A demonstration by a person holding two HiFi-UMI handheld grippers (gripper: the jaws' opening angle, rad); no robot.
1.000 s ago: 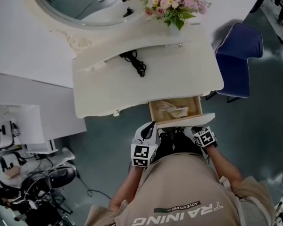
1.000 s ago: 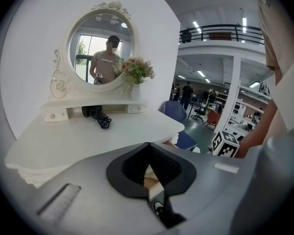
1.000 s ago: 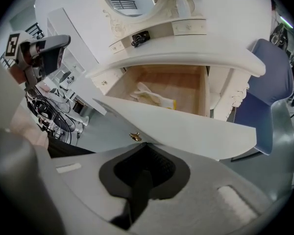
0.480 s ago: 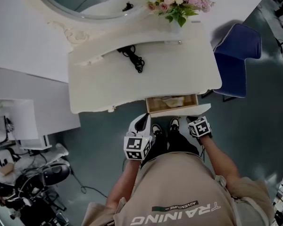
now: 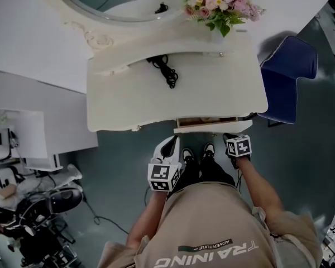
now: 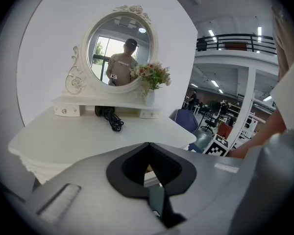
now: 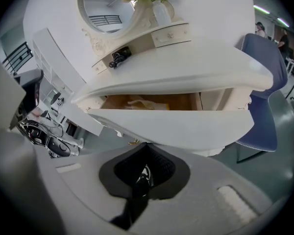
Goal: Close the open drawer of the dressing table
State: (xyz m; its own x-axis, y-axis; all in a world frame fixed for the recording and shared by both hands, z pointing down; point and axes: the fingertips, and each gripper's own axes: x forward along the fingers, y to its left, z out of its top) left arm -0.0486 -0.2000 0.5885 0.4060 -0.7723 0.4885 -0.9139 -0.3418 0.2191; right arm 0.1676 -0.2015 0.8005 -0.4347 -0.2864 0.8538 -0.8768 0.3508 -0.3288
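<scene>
Right gripper point(image 5: 232, 138) jaws together, empty — forearm reaching toward drawer point(image 5: 212, 125) front; left gripper point(image 5: 171, 149) closed, held nearer body.

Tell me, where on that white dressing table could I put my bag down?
The dressing table's top is mostly bare: a wide patch between the black cord and the right edge, another left of the cord, and the whole front strip above the drawer. Crowded only at the back, by the flowers and mirror.
</scene>
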